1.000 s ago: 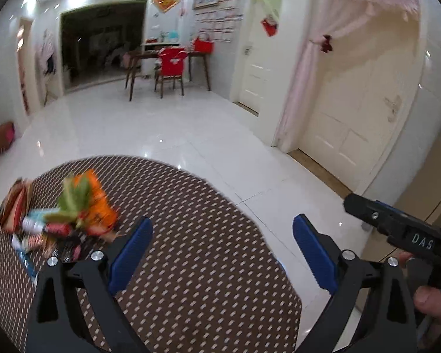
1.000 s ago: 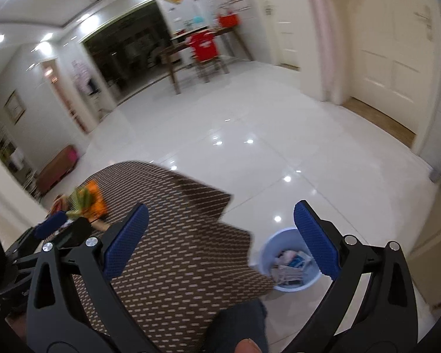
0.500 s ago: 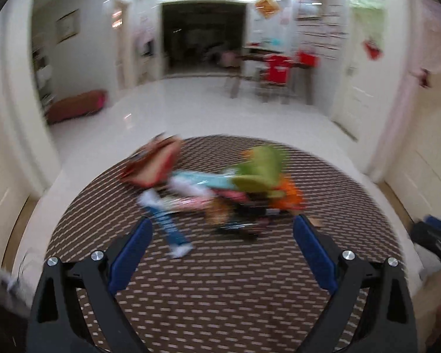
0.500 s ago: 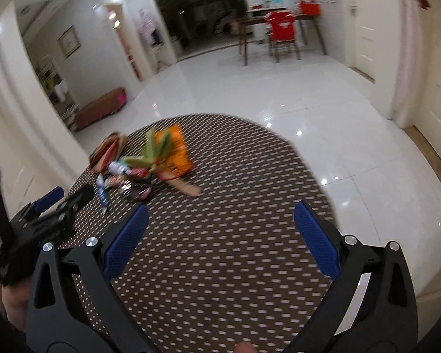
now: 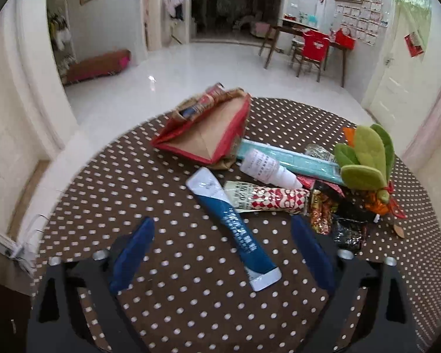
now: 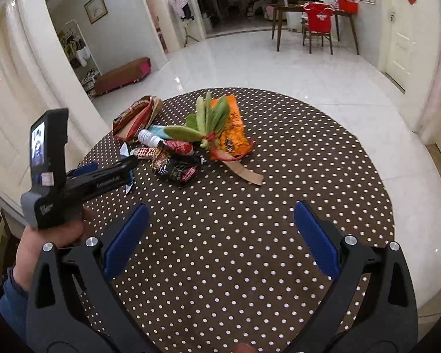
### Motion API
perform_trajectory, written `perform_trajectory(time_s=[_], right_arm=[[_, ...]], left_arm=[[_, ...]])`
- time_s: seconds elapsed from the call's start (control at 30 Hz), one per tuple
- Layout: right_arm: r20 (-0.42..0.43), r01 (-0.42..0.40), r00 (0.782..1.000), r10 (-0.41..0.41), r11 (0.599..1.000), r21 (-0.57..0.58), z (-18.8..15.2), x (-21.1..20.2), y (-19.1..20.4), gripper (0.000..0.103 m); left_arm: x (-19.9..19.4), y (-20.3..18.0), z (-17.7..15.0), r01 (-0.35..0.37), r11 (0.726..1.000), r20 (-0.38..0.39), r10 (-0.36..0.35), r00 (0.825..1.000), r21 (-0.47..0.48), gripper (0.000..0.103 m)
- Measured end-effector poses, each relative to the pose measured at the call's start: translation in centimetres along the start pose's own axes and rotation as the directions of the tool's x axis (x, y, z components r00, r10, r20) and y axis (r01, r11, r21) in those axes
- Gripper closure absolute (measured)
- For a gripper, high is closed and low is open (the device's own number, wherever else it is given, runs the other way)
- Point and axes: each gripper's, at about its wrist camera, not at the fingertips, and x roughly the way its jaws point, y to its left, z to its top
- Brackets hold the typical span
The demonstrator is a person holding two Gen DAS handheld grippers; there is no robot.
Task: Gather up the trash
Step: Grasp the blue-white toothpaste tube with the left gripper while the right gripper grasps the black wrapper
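The left gripper (image 5: pixel 222 253), its jaws just narrowed yet apart, is poised around a blue tube (image 5: pixel 235 226) among trash heaped on the dotted desk (image 5: pixel 132 182). The right gripper (image 6: pixel 220 238) is spread wide, empty.

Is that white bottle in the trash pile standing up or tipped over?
Tipped over: the white bottle lies on its side on the table, its nozzle toward the wrappers.

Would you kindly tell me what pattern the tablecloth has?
The tablecloth is dark brown with small white polka dots, clearest in the right wrist view.
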Motion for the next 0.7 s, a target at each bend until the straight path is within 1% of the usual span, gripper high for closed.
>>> perform_trajectory(time_s=[0.03, 0.07, 0.1, 0.13, 0.17, 0.2, 0.27, 0.37, 0.47, 0.53, 0.6, 0.67, 0.7], right_arm=[[-0.004, -0.006, 1.0, 0.006, 1.0, -0.004, 0.1, 0.4, 0.2, 0.006], [-0.008, -0.01, 1.0, 0.01, 1.0, -0.006, 0.1, 0.7, 0.3, 0.006], [-0.014, -0.016, 1.0, 0.015, 1.0, -0.01, 0.3, 1.2, 0.5, 0.006], [-0.02, -0.021, 1.0, 0.02, 1.0, -0.016, 0.4, 1.6, 0.7, 0.006], [-0.025, -0.026, 0.999, 0.026, 0.999, -0.023, 0.5, 1.8, 0.8, 0.006], [-0.033, -0.037, 0.999, 0.036, 0.999, -0.038, 0.6, 2.3, 1.3, 0.006], [-0.045, -0.057, 0.998, 0.054, 0.996, -0.069, 0.9, 3.3, 2.2, 0.006], [-0.063, -0.096, 0.994, 0.089, 0.988, -0.124, 1.6, 5.2, 3.7, 0.006], [-0.068, -0.108, 0.993, 0.097, 0.977, -0.182, 2.4, 7.3, 5.3, 0.006], [-0.07, -0.118, 0.992, 0.105, 0.966, -0.232, 2.8, 8.4, 6.5, 0.011], [-0.076, -0.112, 0.993, 0.094, 0.953, -0.282, 3.1, 9.6, 7.5, 0.013], [-0.073, -0.056, 0.997, 0.034, 0.942, -0.332, 3.2, 11.5, 8.2, 0.015], [-0.076, -0.037, 0.997, 0.01, 0.936, -0.35, 3.1, 12.3, 8.4, 0.019]], left_arm=[[0.8, 0.1, 0.0, 0.04, 0.999, -0.036, -0.04, 0.999, 0.002, 0.049], [0.9, 0.1, 0.0, 0.038, 0.999, -0.028, -0.038, 0.999, 0.016, 0.059], [1.0, 0.0, -0.1, 0.055, 0.998, -0.032, -0.054, 0.998, 0.037, 0.068], [1.2, 0.1, -0.1, 0.062, 0.997, -0.029, -0.061, 0.998, 0.048, 0.08], [1.2, 0.3, -0.2, 0.082, 0.995, -0.034, -0.08, 0.996, 0.049, 0.09], [1.2, 0.7, -0.3, 0.105, 0.993, -0.04, -0.103, 0.994, 0.046, 0.092], [0.8, 1.2, -1.0, 0.122, 0.991, -0.041, -0.12, 0.992, 0.047, 0.093], [0.1, 2.3, -2.2, 0.131, 0.991, -0.036, -0.129, 0.991, 0.042, 0.093], [-0.9, 3.2, -3.4, 0.14, 0.99, -0.027, -0.139, 0.99, 0.029, 0.093], [-1.7, 3.8, -3.9, 0.144, 0.989, -0.014, -0.144, 0.99, 0.022, 0.093], [-2.3, 4.3, -4.1, 0.15, 0.989, -0.005, -0.15, 0.989, 0.013, 0.093], [-3.0, 4.8, -4.2, 0.149, 0.989, 0.007, -0.149, 0.989, 0.004, 0.093], [-3.1, 5.1, -4.3, 0.147, 0.989, 0.01, -0.147, 0.989, -0.001, 0.093]])
